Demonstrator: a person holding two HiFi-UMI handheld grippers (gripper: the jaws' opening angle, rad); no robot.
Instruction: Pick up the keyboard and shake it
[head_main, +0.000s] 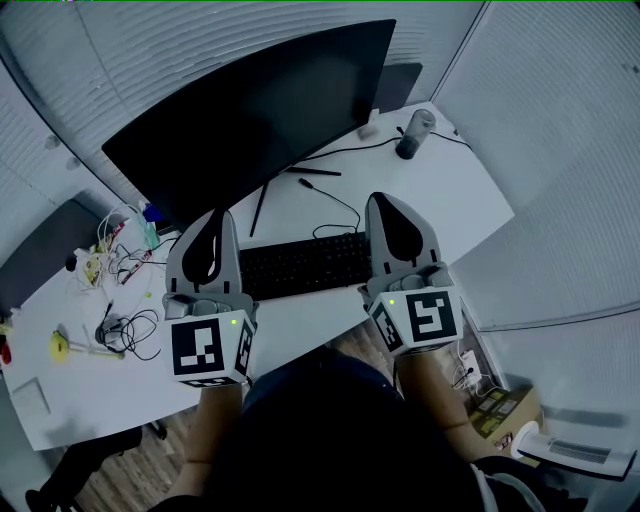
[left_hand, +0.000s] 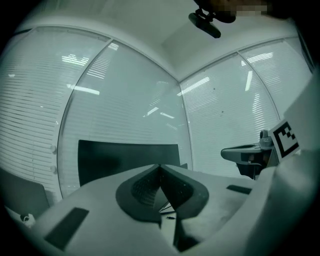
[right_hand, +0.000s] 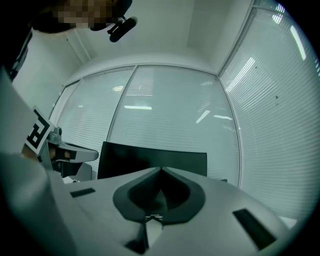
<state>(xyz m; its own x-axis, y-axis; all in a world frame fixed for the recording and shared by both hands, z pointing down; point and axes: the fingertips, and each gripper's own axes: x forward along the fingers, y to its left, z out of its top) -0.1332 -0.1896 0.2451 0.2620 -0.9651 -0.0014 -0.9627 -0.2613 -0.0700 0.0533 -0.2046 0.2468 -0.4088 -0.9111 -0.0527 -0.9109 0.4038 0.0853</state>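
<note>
A black keyboard (head_main: 303, 264) lies flat on the white desk (head_main: 450, 200), in front of the monitor. My left gripper (head_main: 211, 216) hovers over the keyboard's left end and my right gripper (head_main: 384, 199) over its right end, so both ends are hidden. In the left gripper view the left gripper (left_hand: 160, 166) has its jaws closed tip to tip with nothing between them. The right gripper (right_hand: 161, 169) looks the same in its own view, shut and empty. Both gripper views look over the desk at the monitor and window blinds, not at the keyboard.
A large dark monitor (head_main: 250, 110) stands behind the keyboard. A dark cylinder (head_main: 414, 133) sits at the desk's far right corner, with a cable running along the desk. Tangled cables (head_main: 130, 328) and a yellow item (head_main: 59, 345) lie at the left. A cardboard box (head_main: 512, 415) sits on the floor at right.
</note>
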